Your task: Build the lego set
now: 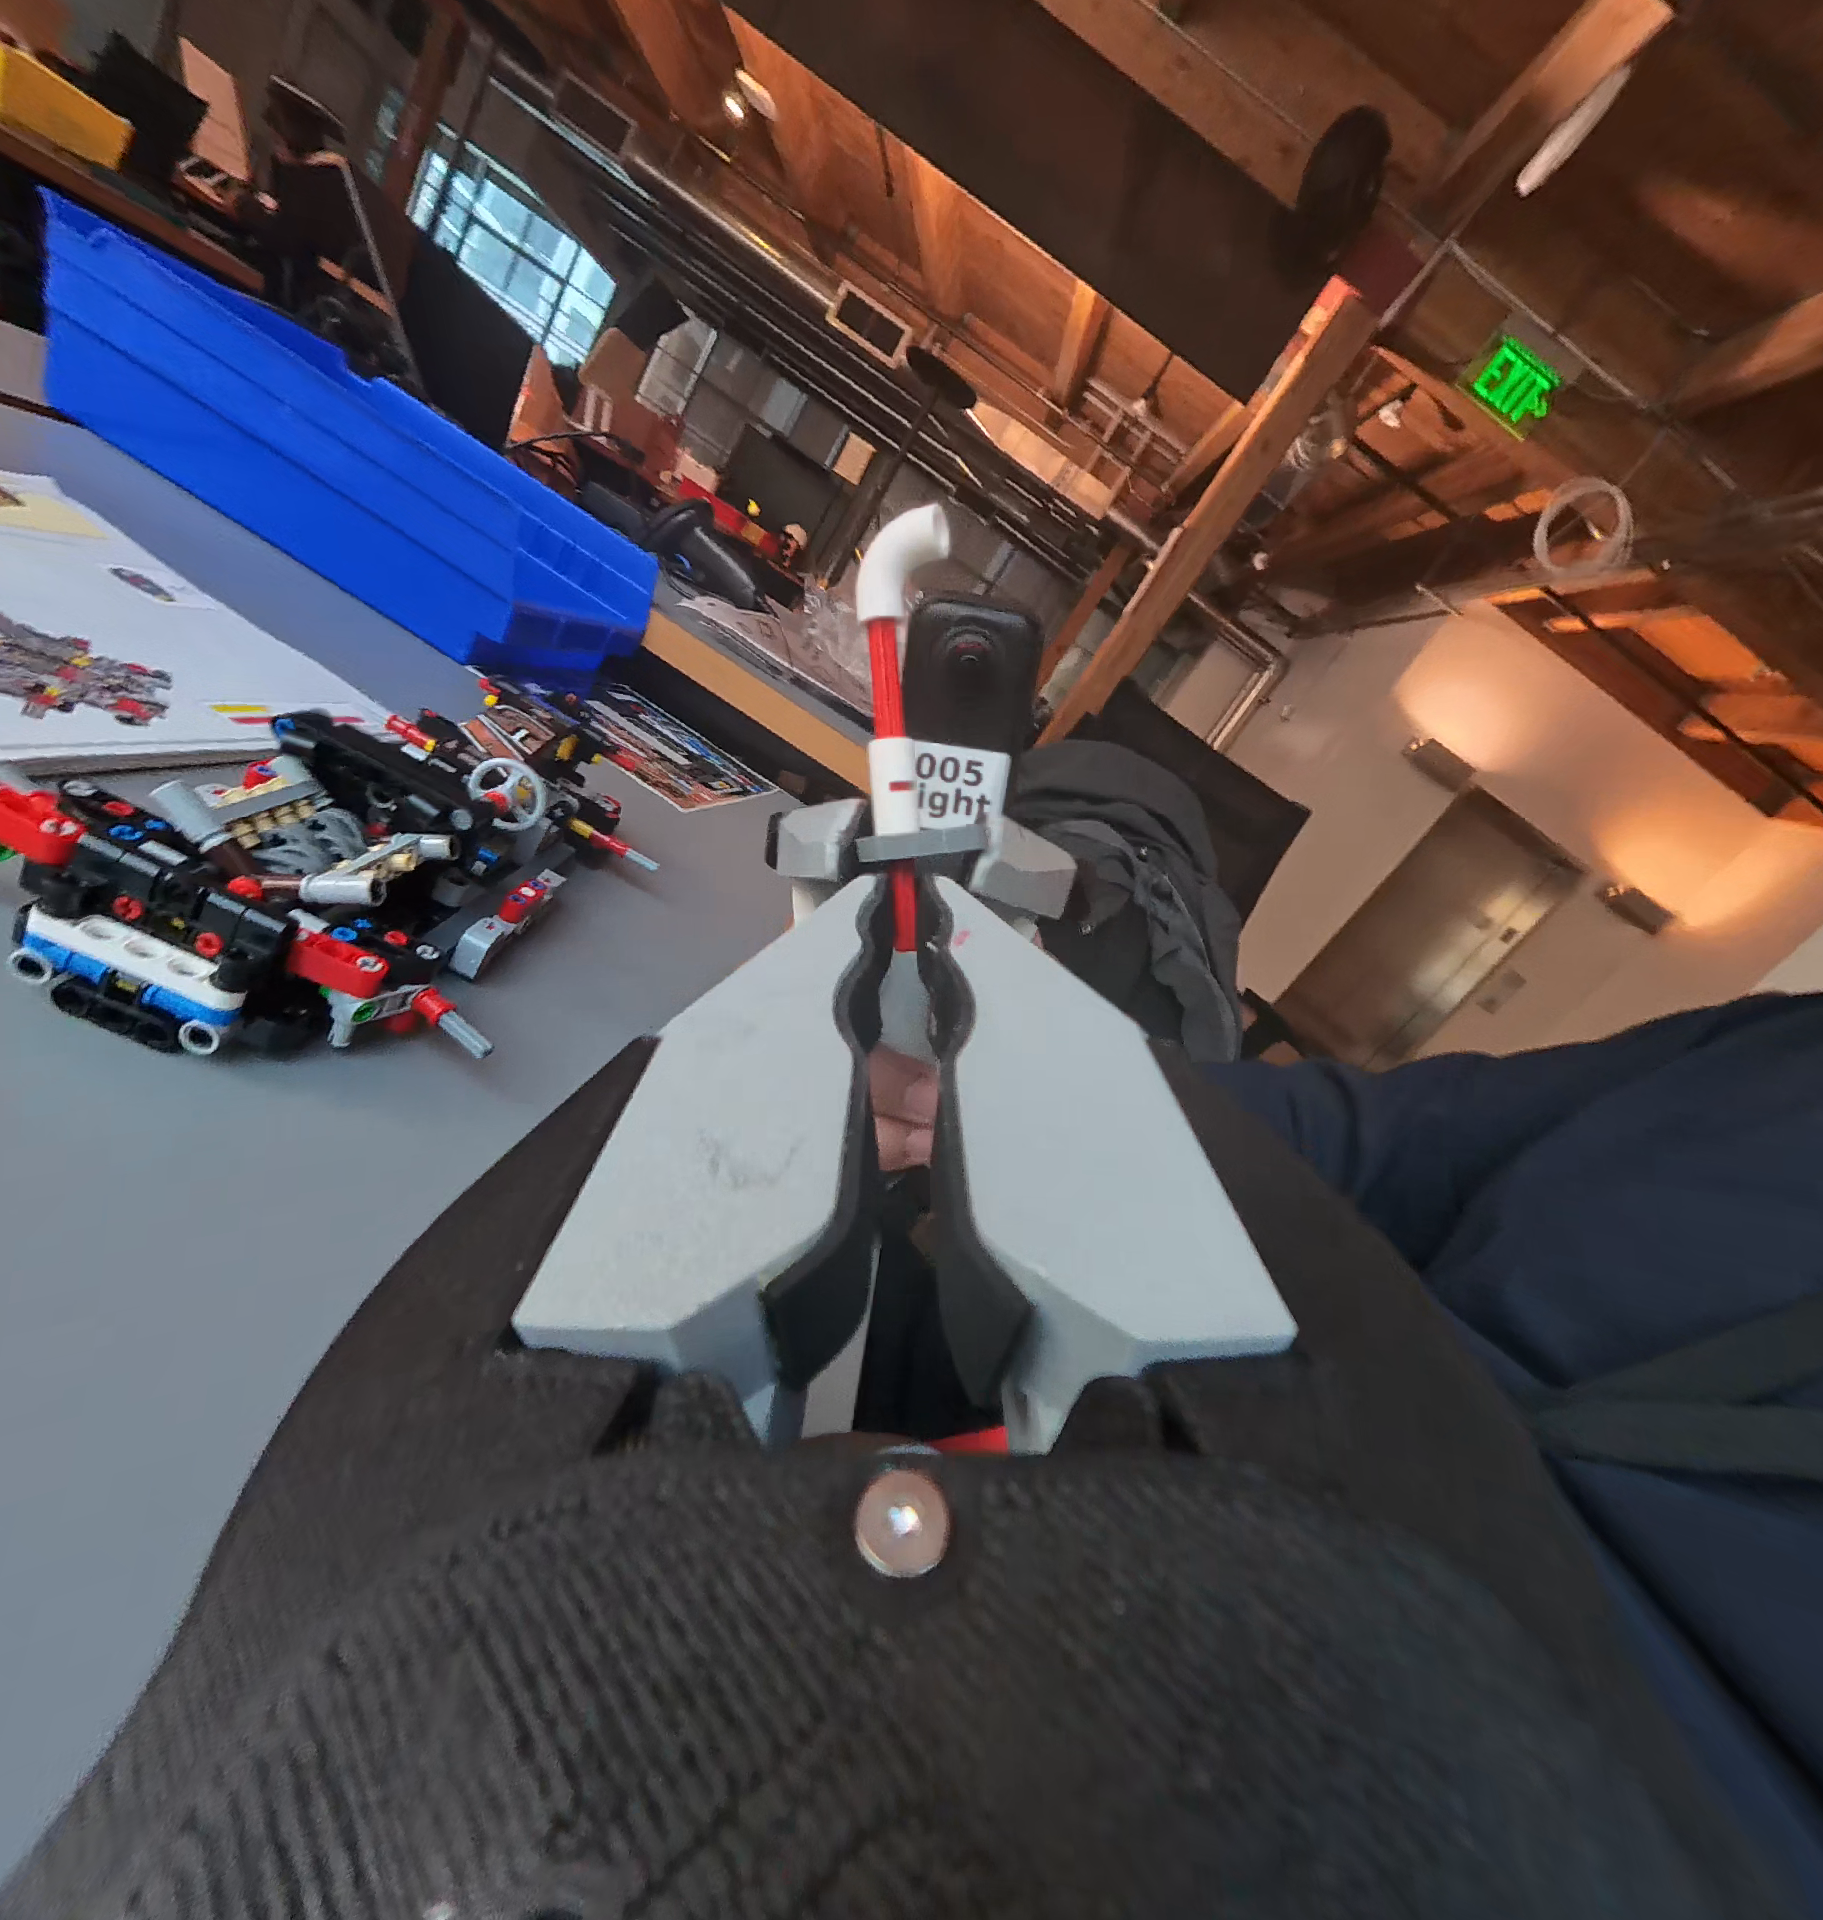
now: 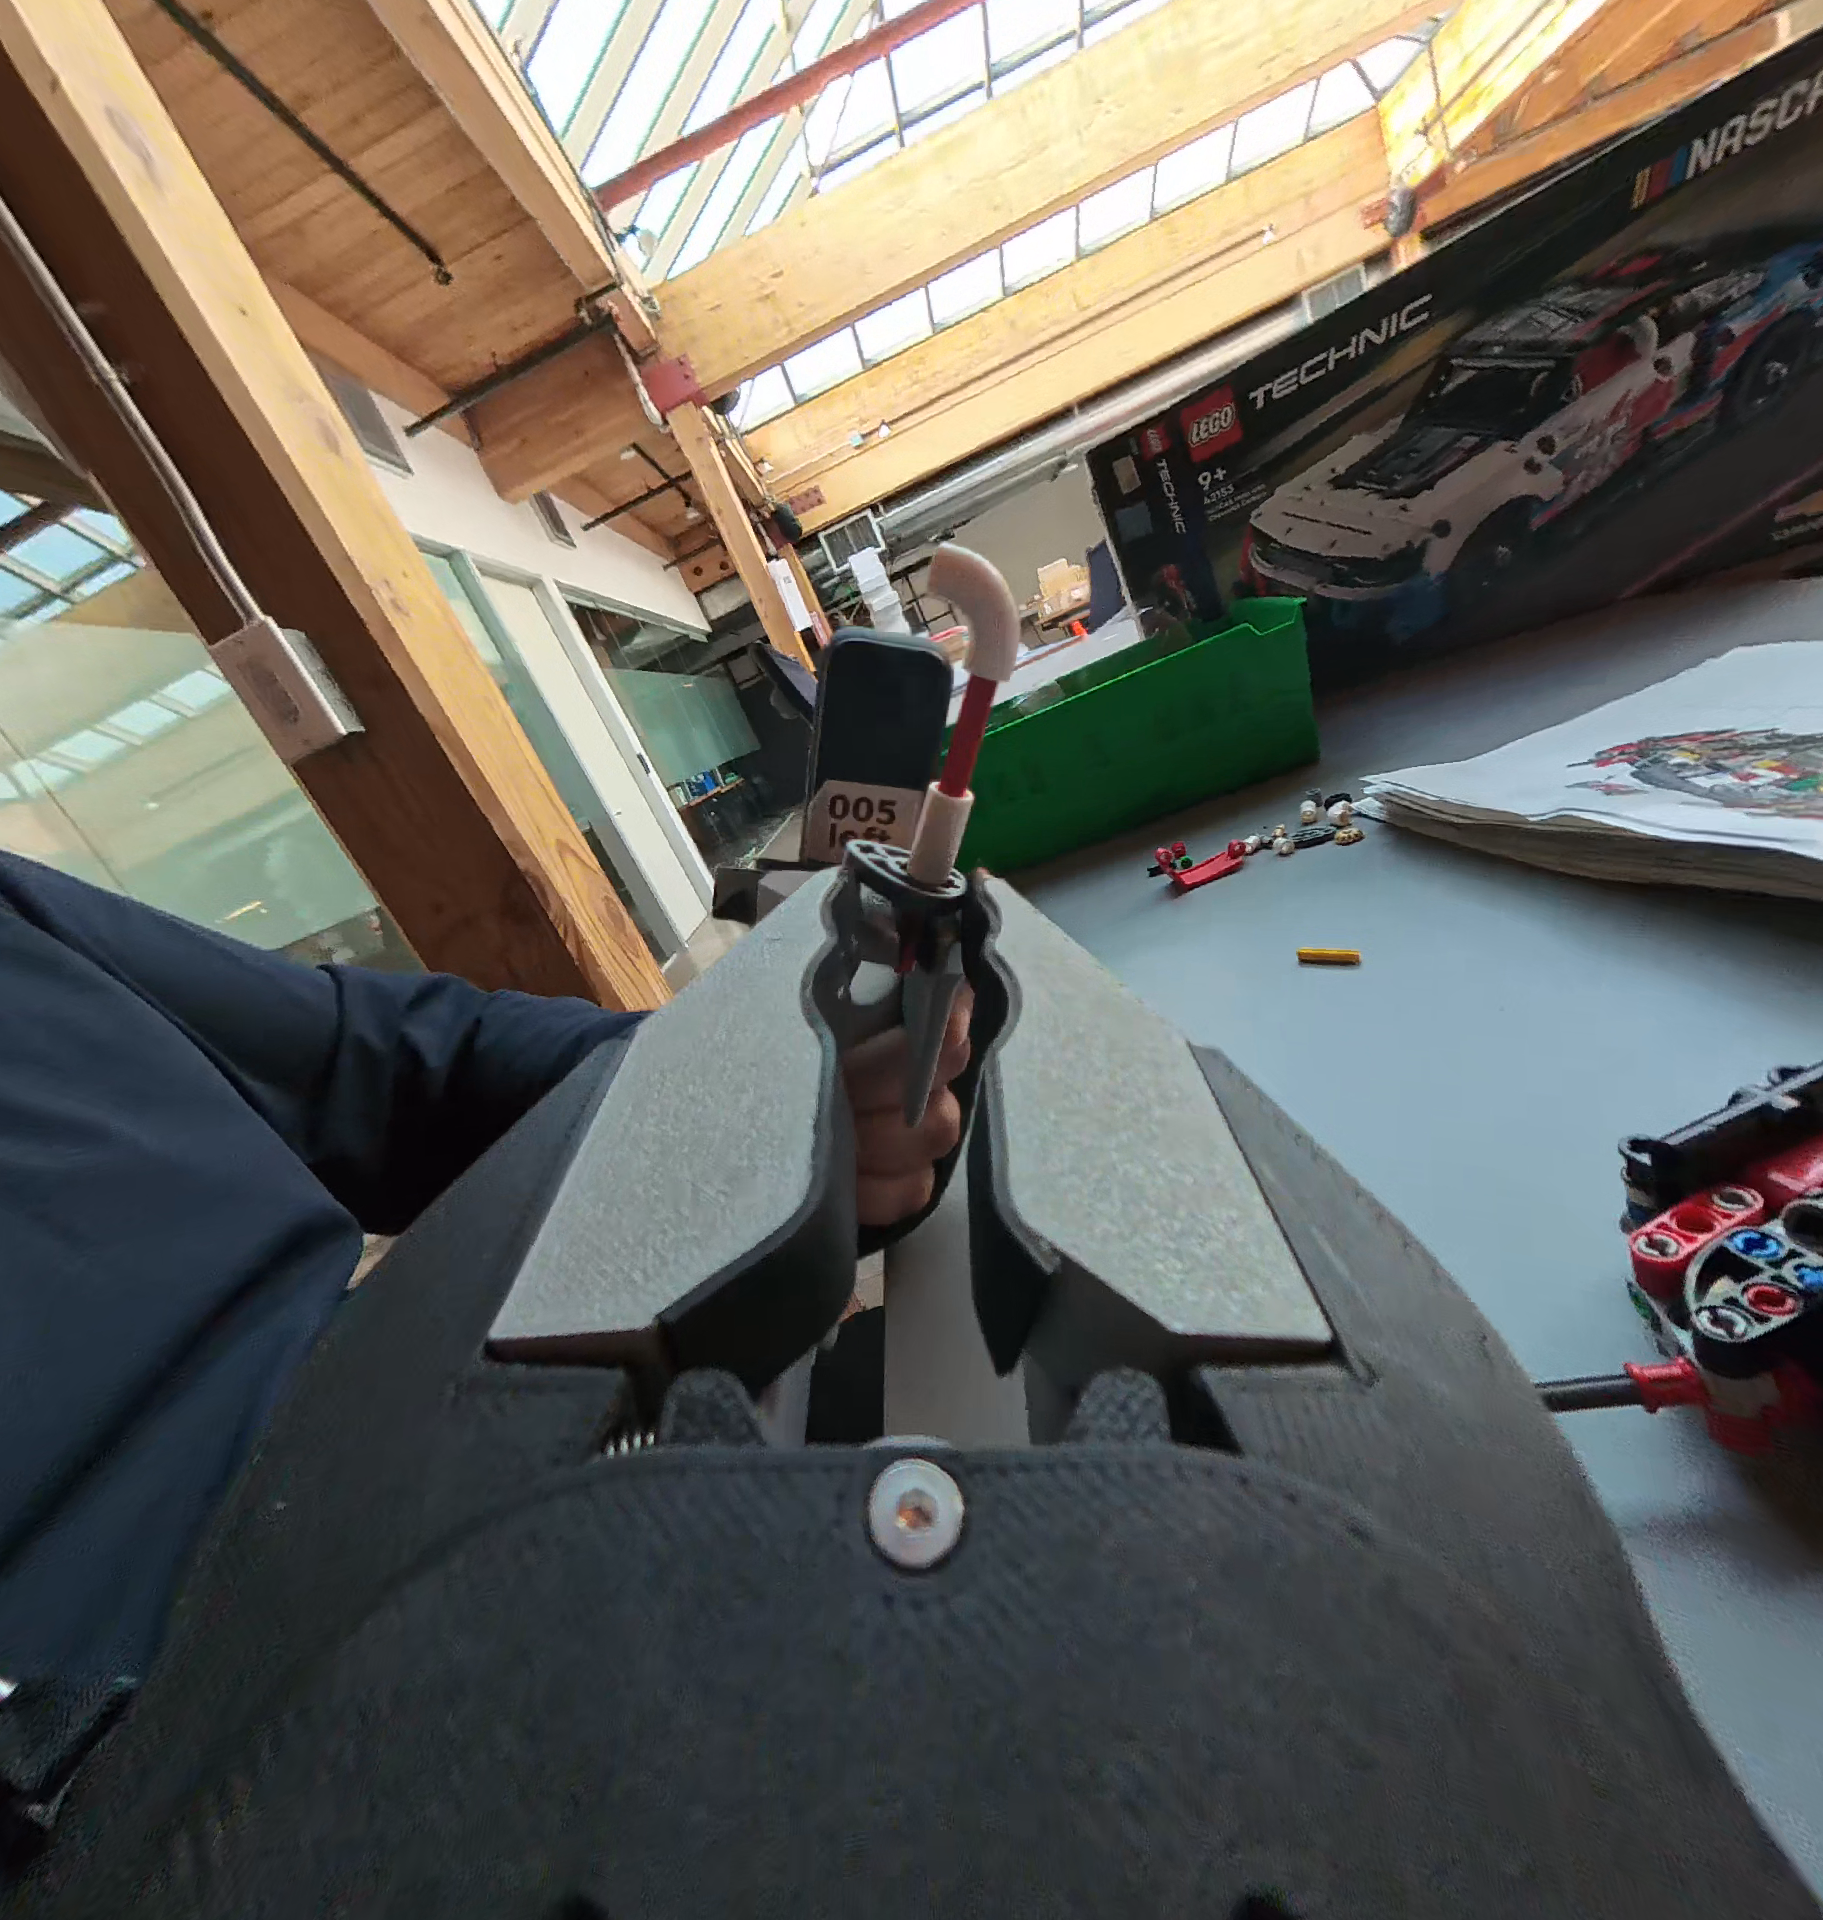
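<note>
My left gripper (image 1: 904, 920) is shut on a thin red rod (image 1: 889, 675) that stands up from its fingertips. The rod carries a white sleeve (image 1: 891, 784) and a curved white end piece (image 1: 902, 551). A dark grey flat piece (image 1: 922, 844) is threaded on the rod just above my left fingertips. My right gripper (image 2: 907, 920) faces the left one and is shut on this dark grey piece (image 2: 902, 873), whose tapered part (image 2: 928, 1029) hangs between the pads. The rod (image 2: 964, 727) and its white end (image 2: 980, 603) rise beyond it. Both grippers are held above the grey table (image 2: 1406, 1039).
A partly built brick car (image 1: 242, 883) lies on the table, also in the right wrist view (image 2: 1769, 1278). There are blue bins (image 1: 315, 436), a green bin (image 2: 1146, 748), a booklet (image 2: 1665, 769), a large product box (image 2: 1509, 416), loose parts (image 2: 1260, 842) and a yellow pin (image 2: 1328, 956). Less than 4 cm separates the two grippers' tips.
</note>
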